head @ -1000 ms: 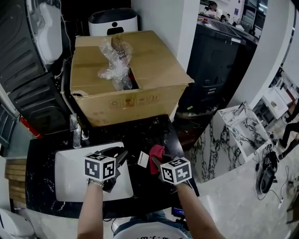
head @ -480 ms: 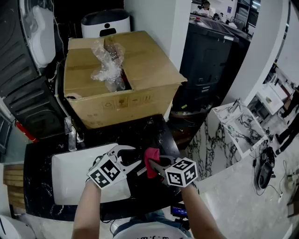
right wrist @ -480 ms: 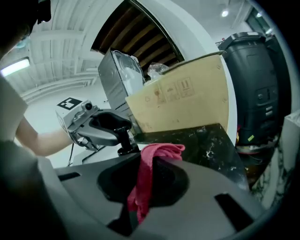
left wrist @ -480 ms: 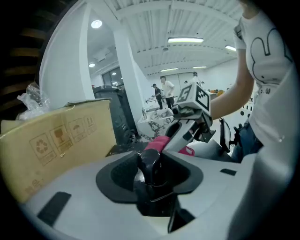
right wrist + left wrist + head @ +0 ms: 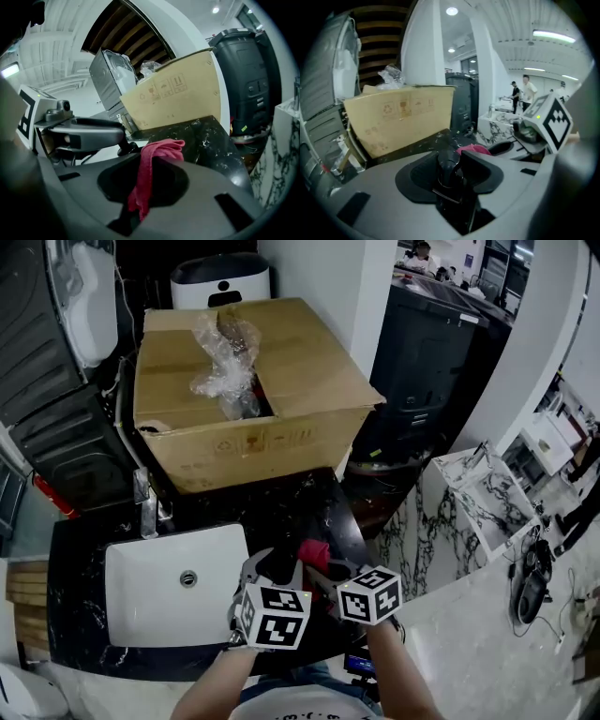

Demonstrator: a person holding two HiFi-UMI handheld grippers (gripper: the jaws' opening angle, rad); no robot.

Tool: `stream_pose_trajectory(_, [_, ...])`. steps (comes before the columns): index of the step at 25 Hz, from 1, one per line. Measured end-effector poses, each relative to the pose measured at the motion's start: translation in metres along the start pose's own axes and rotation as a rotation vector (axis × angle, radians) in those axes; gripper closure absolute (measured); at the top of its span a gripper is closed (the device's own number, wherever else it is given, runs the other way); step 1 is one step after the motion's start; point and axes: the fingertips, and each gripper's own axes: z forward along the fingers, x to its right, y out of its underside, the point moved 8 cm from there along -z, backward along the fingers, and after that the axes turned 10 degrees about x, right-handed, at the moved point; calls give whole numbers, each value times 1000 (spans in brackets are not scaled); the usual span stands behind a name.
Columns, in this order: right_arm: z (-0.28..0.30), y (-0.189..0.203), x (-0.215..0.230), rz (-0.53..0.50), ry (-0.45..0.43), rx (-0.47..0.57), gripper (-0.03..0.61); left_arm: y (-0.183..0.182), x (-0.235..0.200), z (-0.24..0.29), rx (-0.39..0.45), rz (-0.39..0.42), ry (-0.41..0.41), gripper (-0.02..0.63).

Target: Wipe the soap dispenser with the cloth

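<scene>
Left gripper [image 5: 274, 570]: jaws closed on the soap dispenser [image 5: 449, 174], a black bottle with a pump head. It stands upright between the pads, pump just ahead of the jaw tips. It looks lifted clear of the counter [image 5: 309, 502], though the base is hidden.

Right gripper [image 5: 321, 570]: clamped on the cloth [image 5: 143, 180]. Red fabric, pinched low between the jaws; a bunched fold rises over the tips and leans ahead of them.

Relation: the two grippers point toward each other, tips close. From the left gripper the cloth sits just beyond the dispenser and a little to its right. From the right gripper a dark part of the dispenser shows just left of the fold. Touching or a hair apart, cannot tell from any view.

Surroundings: sink basin [image 5: 150, 587] off to the left gripper's left; cardboard box [image 5: 244, 390] well ahead of both.

Progress, as a judgement: pick-up is done on both sides, bottle in one gripper and cloth in the other, and they are brought together. The wiping itself is what remains; no view shows the cloth laid on the bottle's body. Left to do: press the fold on, rub the sides and pump, probably turn the bottle, then set both down
</scene>
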Motion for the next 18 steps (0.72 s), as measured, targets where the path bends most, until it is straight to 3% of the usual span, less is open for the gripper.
stream_pose_trajectory(3, [-2,3,-4,31,0,24,529,2,6,-1,54,-100,-130,440])
stream_pose_trajectory(6, [-3,5,-10,57,-20,31,529,3,5,0,118,-173,-137,440])
stream_pose_trajectory(10, [-1,9,-14,118,-37,53,529,0,-9,8,150,-232,26,442])
stream_pose_trajectory(14, [7,13,-22,167,-56,76,529,-2,-26,14,144,-201,221,442])
stream_pose_trajectory(18, [21,17,-39,146,-78,81,529,3,-54,15,137,-205,363,439])
